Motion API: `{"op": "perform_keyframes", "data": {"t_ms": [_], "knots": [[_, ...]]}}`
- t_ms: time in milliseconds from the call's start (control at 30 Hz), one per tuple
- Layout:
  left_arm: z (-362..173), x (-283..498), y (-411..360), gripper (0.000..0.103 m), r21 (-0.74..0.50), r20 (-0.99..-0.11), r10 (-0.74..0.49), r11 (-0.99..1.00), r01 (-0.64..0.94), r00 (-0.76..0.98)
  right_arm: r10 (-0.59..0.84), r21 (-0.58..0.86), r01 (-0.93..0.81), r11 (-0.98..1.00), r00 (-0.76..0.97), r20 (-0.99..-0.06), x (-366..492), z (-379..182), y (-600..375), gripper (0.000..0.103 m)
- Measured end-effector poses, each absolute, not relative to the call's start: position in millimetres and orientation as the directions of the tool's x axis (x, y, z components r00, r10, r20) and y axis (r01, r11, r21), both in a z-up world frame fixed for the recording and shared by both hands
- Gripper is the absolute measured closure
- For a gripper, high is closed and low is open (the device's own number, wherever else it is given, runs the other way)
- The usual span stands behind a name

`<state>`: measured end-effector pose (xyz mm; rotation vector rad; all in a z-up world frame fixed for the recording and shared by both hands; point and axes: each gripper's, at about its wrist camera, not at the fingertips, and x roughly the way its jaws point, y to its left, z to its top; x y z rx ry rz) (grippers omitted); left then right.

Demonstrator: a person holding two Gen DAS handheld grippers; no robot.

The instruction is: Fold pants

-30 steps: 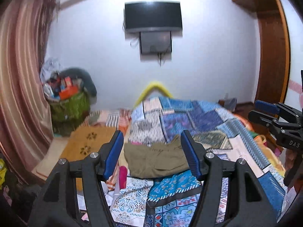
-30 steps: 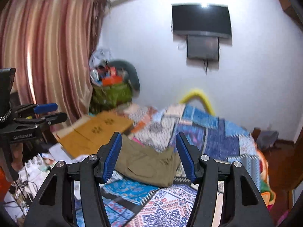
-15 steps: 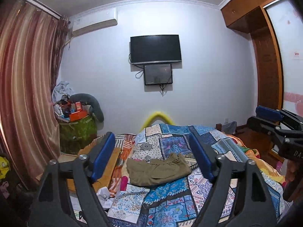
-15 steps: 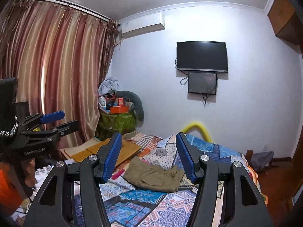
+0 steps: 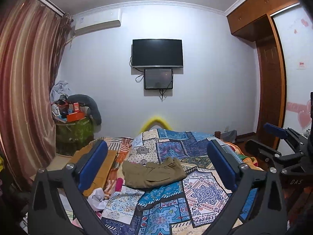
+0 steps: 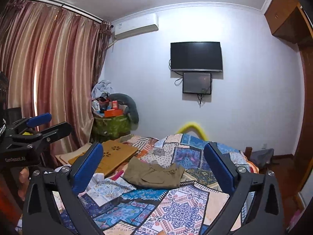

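Olive-green pants [image 5: 152,173] lie in a folded bundle on a bed [image 5: 203,193] covered with a blue-and-white patchwork quilt, seen here from two cameras looking along the fingers of a pair of hand-held grippers. The bundle sits near the middle of the bed, closer to its left edge than its right, the gathered waistband turned toward the far end.

The left hand-held gripper [image 5: 157,166] hangs level over the near end of the bed with its jaws spread wide — they have just been opening — and nothing is between the blue pads; the pants lie well beyond the fingertips [image 5: 93,164]. The right hand-held gripper [image 6: 153,165] stands the same way, jaws just opened to full width and empty, the pants well apart from its pads [image 6: 219,167]. Each tool also shows at the edge of the other's view: the right one at the right border of the left camera's picture, the left one at the left border of the right camera's.

Off the bed's left edge lies a tan board [image 6: 115,154] with flower-shaped cut-outs, and beside the near-left corner a crumpled white cloth [image 5: 97,197] and a pink item [image 5: 118,184]. Behind them a green basket [image 5: 74,135] heaped with boxes and clothes stands against striped pink curtains [image 5: 23,90]. On the far wall a dark television [image 5: 157,52] hangs above a smaller screen [image 5: 158,79], an air conditioner [image 5: 97,22] mounted to the left — a wooden wardrobe [image 5: 270,78] fills the right side of the room. A yellow curved object [image 5: 155,120] rises past the bed's far end.
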<state>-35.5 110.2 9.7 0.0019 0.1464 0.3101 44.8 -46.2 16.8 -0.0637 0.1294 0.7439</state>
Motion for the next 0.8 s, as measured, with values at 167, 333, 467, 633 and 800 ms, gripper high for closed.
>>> {"op": "perform_keyframes", "data": {"t_ms": [167,333,467,633,800], "knots": [[9.8,-36.9,107.8,0.0,0.025,-0.14,0.305,0.952,-0.305,0.942,0.682,0.016,-0.687,0.726,0.718,-0.141,40.7,13.4,-53.2,0.001],[8.6,-38.6,106.1,0.0,0.032,-0.137,0.314,0.949,-0.312,0.94,0.685,0.017,-0.69,0.724,0.715,-0.138,38.2,14.6,-57.0,0.001],[7.2,-37.0,107.2,0.0,0.031,-0.142,0.315,0.949,-0.314,0.939,0.689,0.019,-0.693,0.72,0.712,-0.139,36.2,12.8,-56.8,0.001],[7.4,-33.1,108.2,0.0,0.025,-0.147,0.319,0.948,-0.319,0.936,0.691,0.023,-0.696,0.718,0.708,-0.144,35.5,11.6,-56.1,0.001],[5.8,-30.6,109.3,0.0,0.024,-0.154,0.32,0.947,-0.32,0.935,0.692,0.033,-0.696,0.718,0.707,-0.148,36.1,10.8,-57.9,0.001]]}}
